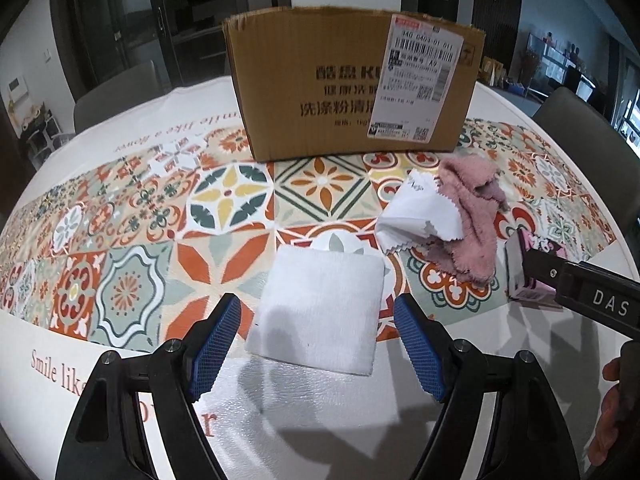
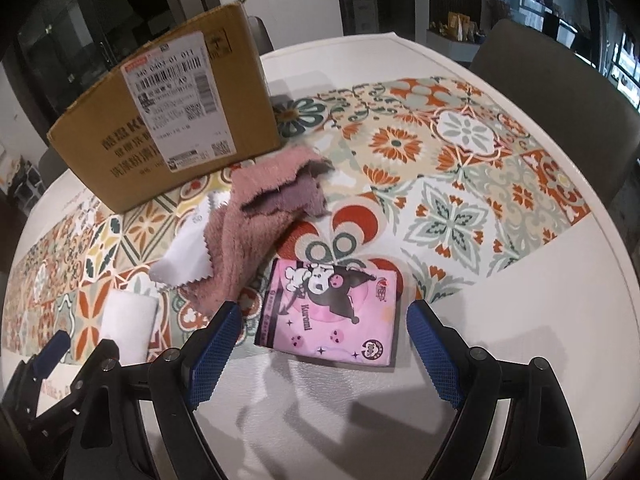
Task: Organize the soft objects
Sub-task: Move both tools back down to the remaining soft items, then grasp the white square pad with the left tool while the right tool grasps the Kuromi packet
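Left claw (image 1: 318,346) and right claw (image 2: 320,354) gape, holding nothing

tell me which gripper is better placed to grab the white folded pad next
Left. The left gripper is open with the white folded pad lying flat right between its fingertips. The right gripper is lined up on the pink tissue pack instead.

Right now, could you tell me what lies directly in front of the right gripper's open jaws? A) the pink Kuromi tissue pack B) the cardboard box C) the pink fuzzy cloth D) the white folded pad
A: in the right wrist view the pink Kuromi tissue pack lies flat on the table just ahead of the right gripper, whose jaws stand wide apart, clear of it.
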`<state>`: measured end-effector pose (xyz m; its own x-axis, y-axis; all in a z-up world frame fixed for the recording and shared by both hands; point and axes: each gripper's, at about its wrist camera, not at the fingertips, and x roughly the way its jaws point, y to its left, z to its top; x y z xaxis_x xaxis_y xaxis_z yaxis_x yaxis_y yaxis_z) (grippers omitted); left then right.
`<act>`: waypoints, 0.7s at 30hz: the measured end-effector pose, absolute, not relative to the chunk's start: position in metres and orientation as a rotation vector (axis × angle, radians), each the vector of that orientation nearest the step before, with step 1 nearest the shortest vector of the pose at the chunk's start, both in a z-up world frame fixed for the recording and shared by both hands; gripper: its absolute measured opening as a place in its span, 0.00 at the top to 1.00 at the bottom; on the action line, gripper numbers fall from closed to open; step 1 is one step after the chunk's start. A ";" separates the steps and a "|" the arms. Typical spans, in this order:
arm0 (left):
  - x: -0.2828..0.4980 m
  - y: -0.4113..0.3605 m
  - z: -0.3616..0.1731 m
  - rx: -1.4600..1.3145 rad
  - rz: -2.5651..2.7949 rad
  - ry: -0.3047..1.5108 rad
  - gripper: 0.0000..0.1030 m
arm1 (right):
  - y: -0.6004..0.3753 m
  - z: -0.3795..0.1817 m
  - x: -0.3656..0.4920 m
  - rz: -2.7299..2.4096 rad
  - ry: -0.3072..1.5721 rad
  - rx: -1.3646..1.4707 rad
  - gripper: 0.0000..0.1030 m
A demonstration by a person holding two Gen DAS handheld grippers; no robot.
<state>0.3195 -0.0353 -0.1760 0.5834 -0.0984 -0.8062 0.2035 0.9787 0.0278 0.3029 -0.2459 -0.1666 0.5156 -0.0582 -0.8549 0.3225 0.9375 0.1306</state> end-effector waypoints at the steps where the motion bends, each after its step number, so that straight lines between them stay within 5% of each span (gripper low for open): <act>1: 0.320 -0.035 -0.178 0.117 -0.176 0.938 0.25 | -0.246 -0.169 0.303 -0.237 1.014 0.292 0.17; 16: 0.328 -0.037 -0.202 0.116 -0.160 0.981 0.35 | -0.246 -0.189 0.309 -0.238 1.072 0.284 0.17; 21: 0.328 -0.038 -0.201 0.109 -0.177 0.971 0.58 | -0.246 -0.190 0.310 -0.237 1.068 0.275 0.17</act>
<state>0.3280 -0.0376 -0.2009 0.5517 -0.1008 -0.8279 0.1987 0.9800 0.0130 0.3096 -0.2459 -0.1896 0.4627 -0.0582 -0.8846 0.3220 0.9407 0.1066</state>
